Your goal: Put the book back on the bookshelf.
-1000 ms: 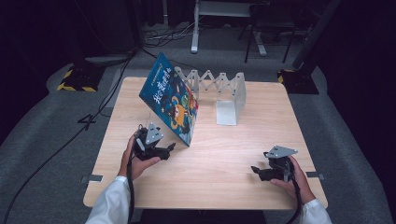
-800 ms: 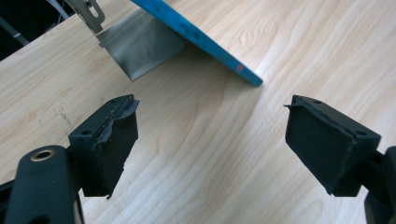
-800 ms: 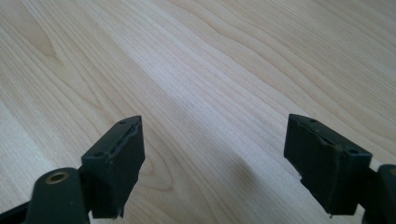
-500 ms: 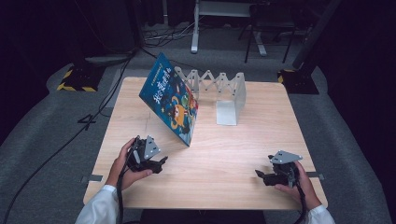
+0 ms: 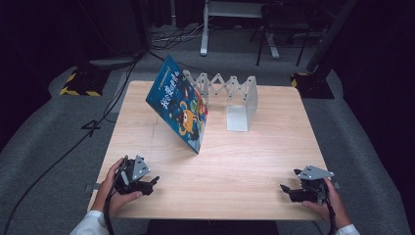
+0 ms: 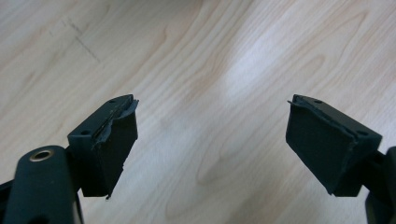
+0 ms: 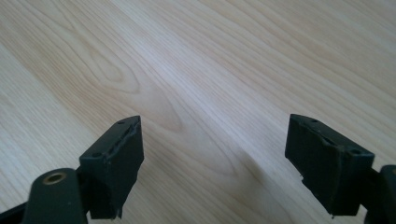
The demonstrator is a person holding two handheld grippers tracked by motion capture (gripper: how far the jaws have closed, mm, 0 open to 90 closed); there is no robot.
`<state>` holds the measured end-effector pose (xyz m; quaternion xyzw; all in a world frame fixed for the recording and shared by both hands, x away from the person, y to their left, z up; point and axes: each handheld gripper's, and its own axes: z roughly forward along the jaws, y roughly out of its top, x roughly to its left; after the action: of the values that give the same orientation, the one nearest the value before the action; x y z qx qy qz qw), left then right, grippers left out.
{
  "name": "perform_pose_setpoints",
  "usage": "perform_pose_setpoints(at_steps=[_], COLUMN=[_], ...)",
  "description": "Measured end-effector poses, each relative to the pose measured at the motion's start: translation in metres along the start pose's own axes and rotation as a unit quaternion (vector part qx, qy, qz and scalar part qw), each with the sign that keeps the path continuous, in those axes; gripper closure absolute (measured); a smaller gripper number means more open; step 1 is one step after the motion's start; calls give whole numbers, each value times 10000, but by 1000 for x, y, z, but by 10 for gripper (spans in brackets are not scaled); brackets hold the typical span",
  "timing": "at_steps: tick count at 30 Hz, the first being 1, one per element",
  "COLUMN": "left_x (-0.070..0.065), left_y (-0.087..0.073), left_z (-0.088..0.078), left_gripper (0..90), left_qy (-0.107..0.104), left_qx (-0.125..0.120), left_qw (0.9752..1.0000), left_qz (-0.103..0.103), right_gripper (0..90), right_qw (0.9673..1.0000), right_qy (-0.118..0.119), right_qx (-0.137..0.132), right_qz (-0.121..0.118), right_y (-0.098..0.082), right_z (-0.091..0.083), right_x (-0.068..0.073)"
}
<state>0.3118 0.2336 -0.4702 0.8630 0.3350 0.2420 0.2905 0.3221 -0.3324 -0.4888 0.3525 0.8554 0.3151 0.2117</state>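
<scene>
A blue picture book (image 5: 180, 106) stands tilted on the wooden table (image 5: 254, 156), leaning back against a white folding book rack (image 5: 230, 93). My left gripper (image 5: 152, 181) rests low near the table's front left corner, held in a hand. In its own view its jaws stand wide open (image 6: 210, 140) over bare wood, nothing between them. My right gripper (image 5: 284, 188) sits near the front right corner in the other hand. Its jaws are also wide open (image 7: 212, 158) above bare tabletop.
The white rack has an upright end plate (image 5: 238, 117) to the right of the book. A black cable (image 5: 73, 147) runs over the grey floor left of the table. Yellow-and-black striped blocks (image 5: 78, 83) lie beyond the far left corner.
Both hands have drawn back toward the table's front edge, away from the book. The left gripper moved down-left, the right gripper down-right. The book and rack stayed put.
</scene>
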Motion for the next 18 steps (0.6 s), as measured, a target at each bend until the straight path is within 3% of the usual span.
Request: perform_pose_setpoints(at_steps=[4, 8, 11, 15, 18], left_x=[1, 4, 8, 12, 18], left_y=[-13, -24, -32, -42, -51], left_z=[1, 0, 0, 4, 8], left_gripper=[176, 177, 175, 174, 168], left_qy=[73, 66, -59, -128, -402], left_qx=[17, 66, 40, 163, -10], left_qw=[9995, 9989, 9980, 9960, 9898], left_qz=[-301, -459, -623, -869, -1364], right_gripper=[201, 199, 207, 191, 190], right_qw=[9998, 9981, 9957, 9947, 9946], right_qy=[-33, 46, -5, -32, -38], right_qx=[-32, -181, -231, -251, -270], right_qz=[189, 585, 897, 998, 1001], right_y=[-11, -25, -32, -33, -33], right_z=[-2, -5, -7, -6, -6], right_x=[-6, -16, -21, -22, -22])
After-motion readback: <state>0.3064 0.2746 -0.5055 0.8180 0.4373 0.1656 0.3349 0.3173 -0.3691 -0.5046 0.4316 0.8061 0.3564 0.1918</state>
